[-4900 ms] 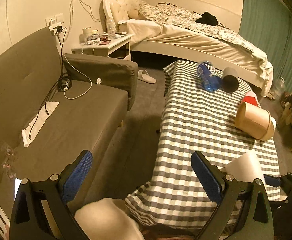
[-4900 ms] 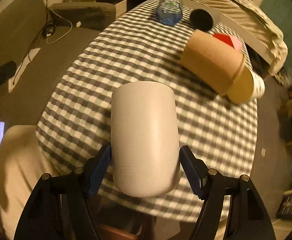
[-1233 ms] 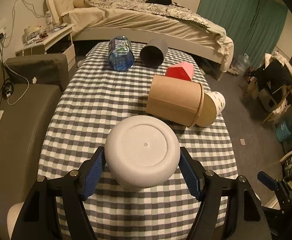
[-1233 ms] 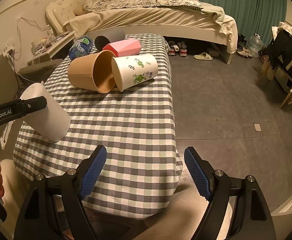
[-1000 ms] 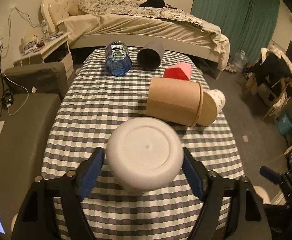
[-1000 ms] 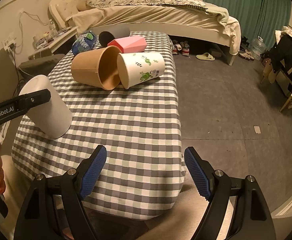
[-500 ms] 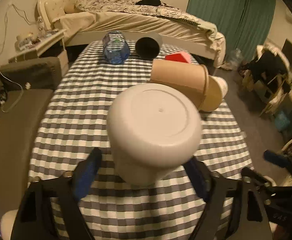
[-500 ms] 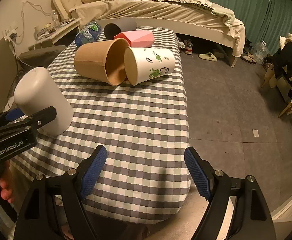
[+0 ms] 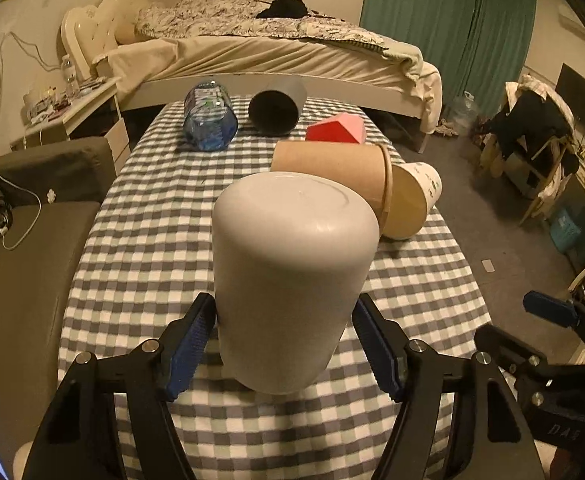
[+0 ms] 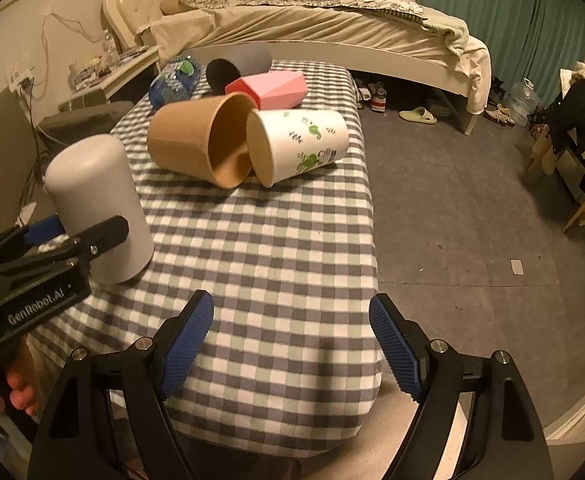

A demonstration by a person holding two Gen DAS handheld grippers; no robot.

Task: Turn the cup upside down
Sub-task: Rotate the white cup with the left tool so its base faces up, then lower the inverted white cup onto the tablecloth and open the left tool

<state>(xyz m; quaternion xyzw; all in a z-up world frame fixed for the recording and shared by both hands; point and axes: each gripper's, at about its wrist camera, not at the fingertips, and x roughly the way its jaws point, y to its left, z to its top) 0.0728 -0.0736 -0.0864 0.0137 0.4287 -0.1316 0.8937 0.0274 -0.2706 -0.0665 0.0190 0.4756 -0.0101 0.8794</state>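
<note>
A plain white cup (image 9: pixel 288 276) stands mouth down, base up, on the checked tablecloth (image 9: pixel 152 240). My left gripper (image 9: pixel 284 344) has its blue pads against both sides of the cup near its lower part. In the right wrist view the cup (image 10: pixel 96 204) is at the left, its rim resting on the cloth (image 10: pixel 276 248), with the left gripper's black finger (image 10: pixel 88 244) across it. My right gripper (image 10: pixel 292 344) is open and empty above the table's near edge.
Lying on their sides farther back are a brown paper cup (image 9: pixel 332 164), a leaf-printed white cup (image 10: pixel 296 144), a pink box (image 10: pixel 272 88), a dark cup (image 9: pixel 276 108) and a water bottle (image 9: pixel 210 122). A sofa (image 9: pixel 24 280) is at the left, a bed (image 9: pixel 272 48) beyond.
The cup passed from my right gripper to my left. The left gripper turned it base up and lowered it until its rim rests on the cloth. The right gripper stayed open and empty.
</note>
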